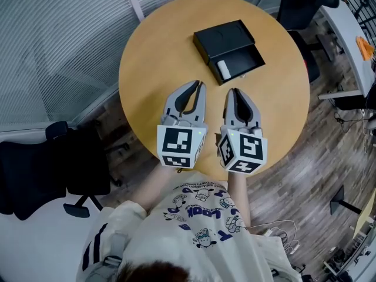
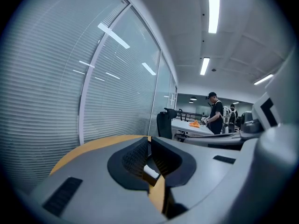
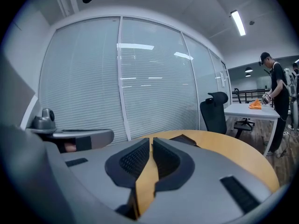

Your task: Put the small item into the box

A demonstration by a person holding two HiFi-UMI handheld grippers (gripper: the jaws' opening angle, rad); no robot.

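An open black box (image 1: 224,37) lies on the far half of the round wooden table (image 1: 147,81). Its tray (image 1: 251,57) sits beside the lid, and a small white item (image 1: 224,70) lies in the tray's left end. My left gripper (image 1: 201,85) hovers over the table just short of the box, jaws shut and empty (image 2: 149,139). My right gripper (image 1: 233,91) hangs beside it, also shut with nothing between its fingers (image 3: 151,140). The box's dark corner (image 3: 189,139) shows just past the right jaws.
A glass wall with blinds (image 1: 64,46) runs along the left. Black office chairs stand at the near left (image 1: 47,169) and far right (image 1: 302,4). A desk with an orange object (image 1: 364,47) is at right, where a person (image 3: 275,92) stands.
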